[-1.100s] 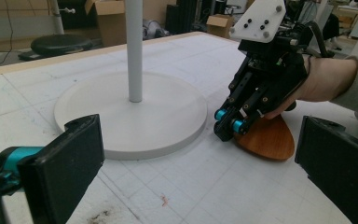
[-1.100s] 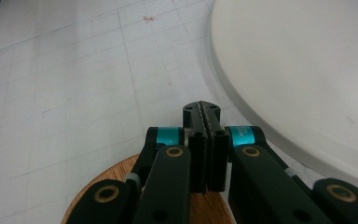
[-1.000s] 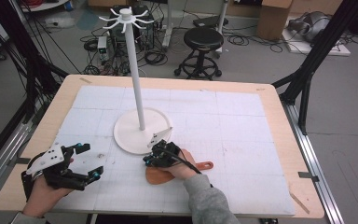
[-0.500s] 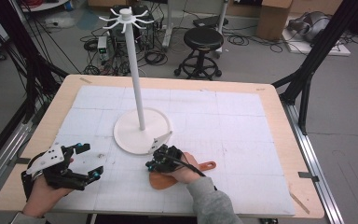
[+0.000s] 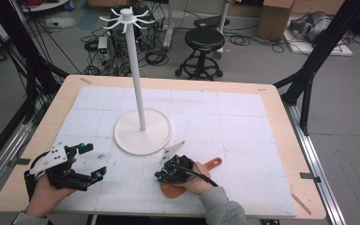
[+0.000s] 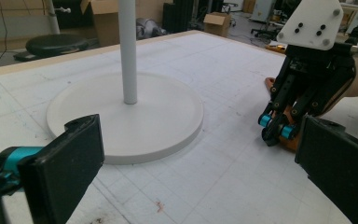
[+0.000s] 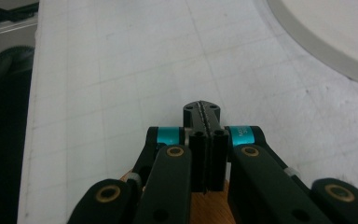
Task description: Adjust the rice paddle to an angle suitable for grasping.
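the right gripper has its jaws clenched flat together with nothing between them, resting over an orange-brown paddle that lies flat on the mat near the front edge, right of the stand. the paddle sits under the hand, not in the jaws, so any lift from here would likely leave it behind or skid it across the mat (its thin flat body looks hard to pinch from above). the left gripper waits wide open at the near left, holding nothing, too far off to steady it.
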The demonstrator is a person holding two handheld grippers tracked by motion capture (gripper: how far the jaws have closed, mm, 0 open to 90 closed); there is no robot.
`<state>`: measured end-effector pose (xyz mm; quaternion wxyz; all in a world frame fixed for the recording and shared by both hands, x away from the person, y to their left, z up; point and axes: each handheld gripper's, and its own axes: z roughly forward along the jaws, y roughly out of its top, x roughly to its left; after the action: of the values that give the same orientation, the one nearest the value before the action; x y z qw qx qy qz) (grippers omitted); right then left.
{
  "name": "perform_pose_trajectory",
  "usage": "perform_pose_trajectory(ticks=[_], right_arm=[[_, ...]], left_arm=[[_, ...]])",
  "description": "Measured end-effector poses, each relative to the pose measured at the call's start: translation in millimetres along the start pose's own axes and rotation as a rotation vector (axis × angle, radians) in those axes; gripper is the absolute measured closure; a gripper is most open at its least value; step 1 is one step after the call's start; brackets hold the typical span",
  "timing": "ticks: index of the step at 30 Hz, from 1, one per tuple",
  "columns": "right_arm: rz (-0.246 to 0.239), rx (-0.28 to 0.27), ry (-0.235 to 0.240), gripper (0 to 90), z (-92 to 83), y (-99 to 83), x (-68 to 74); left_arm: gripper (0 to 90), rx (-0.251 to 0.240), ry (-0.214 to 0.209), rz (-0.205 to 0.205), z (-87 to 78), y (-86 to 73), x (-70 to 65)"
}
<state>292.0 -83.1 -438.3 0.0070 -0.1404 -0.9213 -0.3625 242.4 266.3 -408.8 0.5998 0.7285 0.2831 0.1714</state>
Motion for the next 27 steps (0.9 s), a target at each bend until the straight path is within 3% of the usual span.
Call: perform_pose_trajectory(ticks=[9, 27], right_arm=[[0.005, 0.002, -0.025, 90.0, -11.5, -12.2, 5.4], [0.037, -0.025, -0.018, 90.0, -45.2, -54.8, 14.2]], left_arm=[[1.8, -0.014, -0.019, -0.007, 1.5, 0.0, 2.1], [1.8, -0.015, -0.014, -0.012, 6.4, 2.1, 3.4]])
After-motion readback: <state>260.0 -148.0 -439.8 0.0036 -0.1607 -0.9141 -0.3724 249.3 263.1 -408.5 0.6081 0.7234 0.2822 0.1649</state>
